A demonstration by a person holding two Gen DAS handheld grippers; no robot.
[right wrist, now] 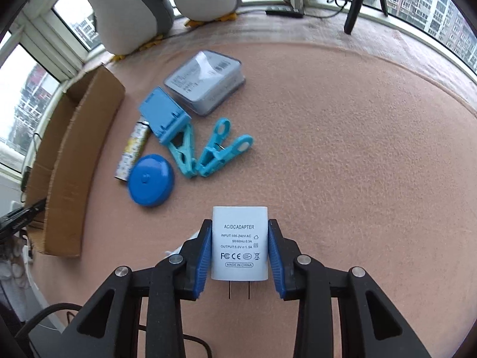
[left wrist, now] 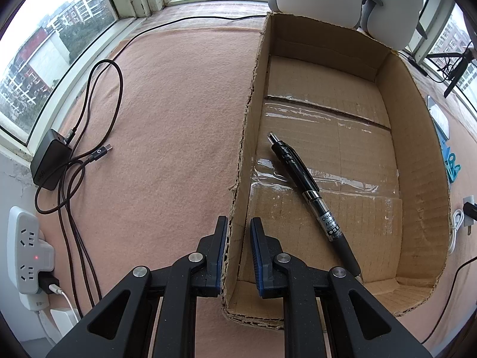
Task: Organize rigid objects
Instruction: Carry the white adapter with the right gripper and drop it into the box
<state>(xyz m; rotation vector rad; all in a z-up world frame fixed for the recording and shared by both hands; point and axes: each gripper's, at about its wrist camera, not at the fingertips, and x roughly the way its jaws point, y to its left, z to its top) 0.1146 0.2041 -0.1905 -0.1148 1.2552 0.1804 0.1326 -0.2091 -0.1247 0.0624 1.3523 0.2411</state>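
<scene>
white adapter [right wrist: 239, 243] | between right hand-held gripper [right wrist: 240, 232] pads, touching

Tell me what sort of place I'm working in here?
Likely a bay-window ledge in a high-rise flat: windows wrap round it with apartment blocks outside, a pink felt mat covers it, and plush penguins sit at the back.

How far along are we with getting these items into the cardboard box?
Done: only the black gel pen lies in the open cardboard box. In hand: the left gripper is clamped on the box's wall, and the right gripper is at the white AC/DC adapter. Left: blue round case, two turquoise clips, grey packet, blue block, patterned tube.
</scene>
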